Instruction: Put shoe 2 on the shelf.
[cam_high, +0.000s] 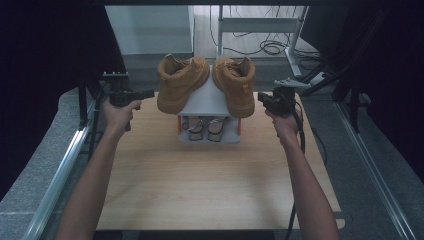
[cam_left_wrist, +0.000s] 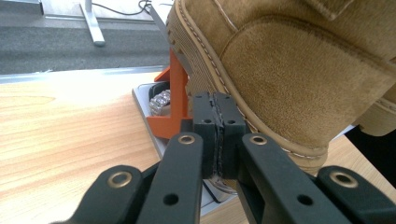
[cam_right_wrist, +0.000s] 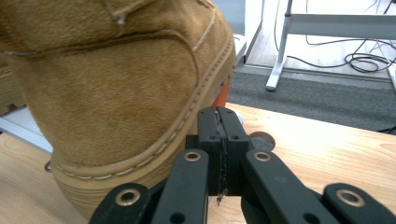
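High view has me parked with the left hand-held gripper (cam_high: 148, 93) and right hand-held gripper (cam_high: 261, 97) either side of the grey shoe rack (cam_high: 207, 100), both pinched fully closed on nothing. Tan boots (cam_high: 181, 83) lean heel-out over its top, probably to show them off, sandals (cam_high: 207, 129) underneath. Wooden table (cam_high: 210, 180), dark room, cables on the floor beyond.

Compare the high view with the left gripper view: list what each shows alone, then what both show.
High view alone: both tan boots, the left boot and the right boot, a pair of sandals on the rack's lower shelf, both forearms, and the right gripper.

Left gripper view alone: stitching along the boot's sole, an orange post of the rack, and the pads pressed together with nothing between.

Both: left boot, wooden table, left gripper.
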